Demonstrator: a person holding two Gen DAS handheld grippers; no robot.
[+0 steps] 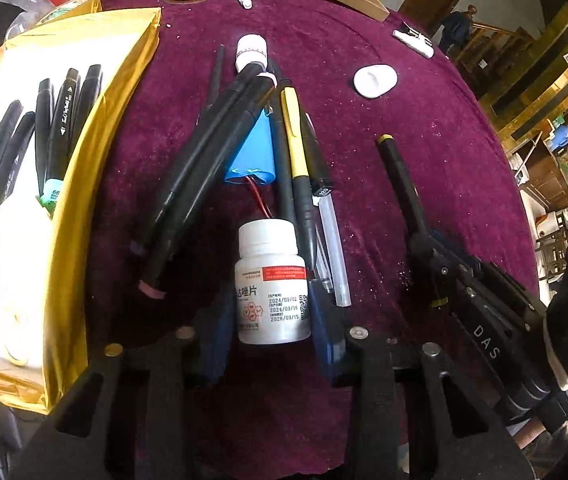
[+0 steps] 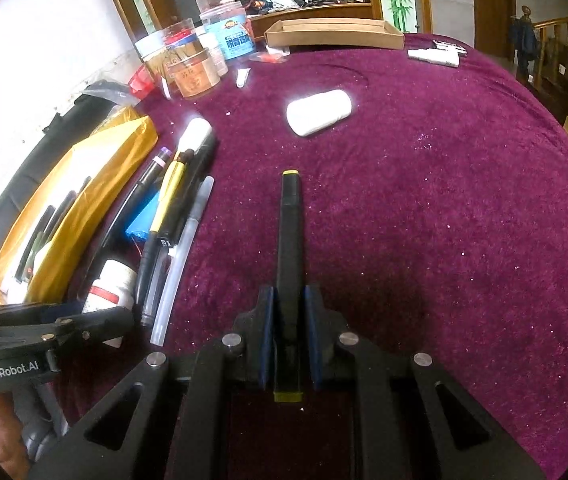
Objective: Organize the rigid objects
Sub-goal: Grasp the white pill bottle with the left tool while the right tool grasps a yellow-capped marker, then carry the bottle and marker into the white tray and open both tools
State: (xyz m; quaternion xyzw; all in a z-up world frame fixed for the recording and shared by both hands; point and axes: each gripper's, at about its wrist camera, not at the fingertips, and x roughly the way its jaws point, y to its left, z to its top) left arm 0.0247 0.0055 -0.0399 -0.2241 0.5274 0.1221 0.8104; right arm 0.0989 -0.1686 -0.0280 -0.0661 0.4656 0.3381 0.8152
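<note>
The right gripper (image 2: 290, 320) was clamped on a black marker with yellow ends (image 2: 291, 248), low centre of its view, the marker pointing up-frame over the purple cloth (image 2: 424, 220). The left gripper (image 1: 271, 320) straddled a white pill bottle (image 1: 271, 284), blue pads at its sides; whether they pressed it could not be told. Loose pens (image 1: 219, 148) lay just above the bottle. A gold box (image 1: 67, 240) holding pens stood at left.

A magenta velvet tablecloth (image 2: 424, 200), a gold-lined box (image 1: 83, 200), a white pill bottle (image 1: 271, 284) with red label band, a black marker (image 2: 290, 248) with yellow ends, a blue battery pack (image 1: 253, 152).
</note>
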